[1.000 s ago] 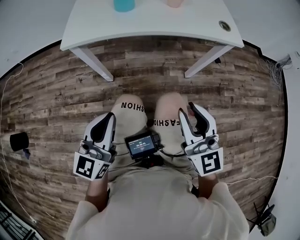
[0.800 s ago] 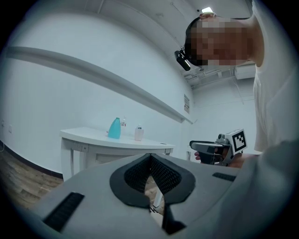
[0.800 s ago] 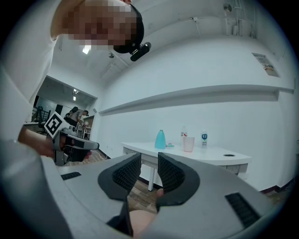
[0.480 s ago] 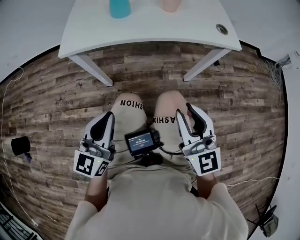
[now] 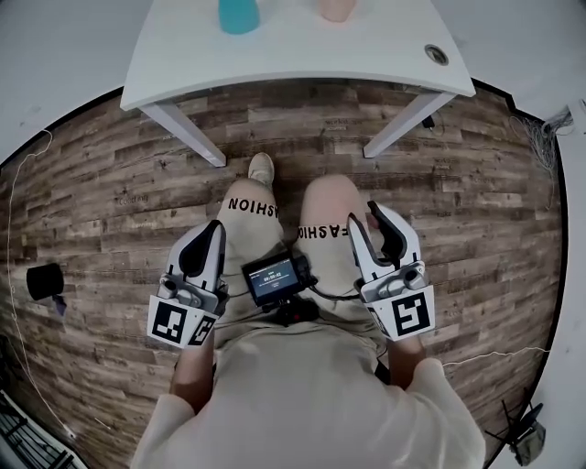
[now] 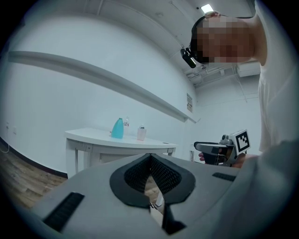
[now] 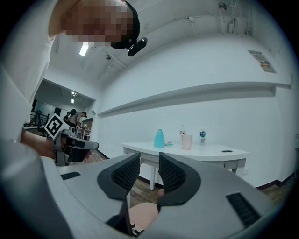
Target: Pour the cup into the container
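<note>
Left gripper (image 5: pixel 207 236), jaws pressed together on nothing, and right gripper (image 5: pixel 368 223), barely parted and empty, are hovering short of the table (image 5: pixel 302 55), likely pre-reach. The pink cup (image 5: pixel 336 9) and teal container (image 5: pixel 239 14) are standing on it, untouched.

White table (image 5: pixel 366 55) bears teal container (image 5: pixel 238 14), pink cup (image 5: pixel 336 8), seemingly two bottles (image 7: pixel 202 136).

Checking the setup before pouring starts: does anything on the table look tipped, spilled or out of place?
Nothing stands out: the pink cup and teal container stand upright on the white table, with no spill visible.
</note>
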A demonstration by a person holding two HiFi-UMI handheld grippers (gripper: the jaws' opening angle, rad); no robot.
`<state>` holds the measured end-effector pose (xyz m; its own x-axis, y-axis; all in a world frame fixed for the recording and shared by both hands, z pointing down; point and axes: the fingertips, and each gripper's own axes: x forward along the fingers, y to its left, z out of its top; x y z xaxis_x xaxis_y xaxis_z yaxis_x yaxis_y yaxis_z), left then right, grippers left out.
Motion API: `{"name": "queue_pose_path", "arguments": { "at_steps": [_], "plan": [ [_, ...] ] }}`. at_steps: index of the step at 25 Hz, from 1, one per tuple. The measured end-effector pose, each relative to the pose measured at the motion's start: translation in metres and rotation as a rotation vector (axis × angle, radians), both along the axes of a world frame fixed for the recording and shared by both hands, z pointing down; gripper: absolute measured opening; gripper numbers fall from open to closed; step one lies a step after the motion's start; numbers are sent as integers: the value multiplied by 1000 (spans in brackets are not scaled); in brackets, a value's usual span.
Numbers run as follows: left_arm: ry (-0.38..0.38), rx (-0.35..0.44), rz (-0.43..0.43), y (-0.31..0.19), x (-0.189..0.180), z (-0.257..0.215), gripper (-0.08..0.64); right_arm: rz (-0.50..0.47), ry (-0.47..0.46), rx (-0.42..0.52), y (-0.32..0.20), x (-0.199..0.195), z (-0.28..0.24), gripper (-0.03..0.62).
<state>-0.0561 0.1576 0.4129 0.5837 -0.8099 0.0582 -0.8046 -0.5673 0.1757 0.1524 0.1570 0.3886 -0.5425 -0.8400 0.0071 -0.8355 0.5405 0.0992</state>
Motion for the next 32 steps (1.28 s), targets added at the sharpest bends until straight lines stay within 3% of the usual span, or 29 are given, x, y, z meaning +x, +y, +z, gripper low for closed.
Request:
{"name": "queue_pose_path", "arguments": {
  "at_steps": [12,25,32],
  "plan": [
    [18,-11,6,-48,-8,12,11,-2,20,5,-49,-11,1,106],
    [54,17,48,-36,-4,7,11,19,52,28,-34,-17,-16,106],
    [49,-23,56,-47,7,20,11,37,55,-22,-50,-1,2,109]
  ]
}}
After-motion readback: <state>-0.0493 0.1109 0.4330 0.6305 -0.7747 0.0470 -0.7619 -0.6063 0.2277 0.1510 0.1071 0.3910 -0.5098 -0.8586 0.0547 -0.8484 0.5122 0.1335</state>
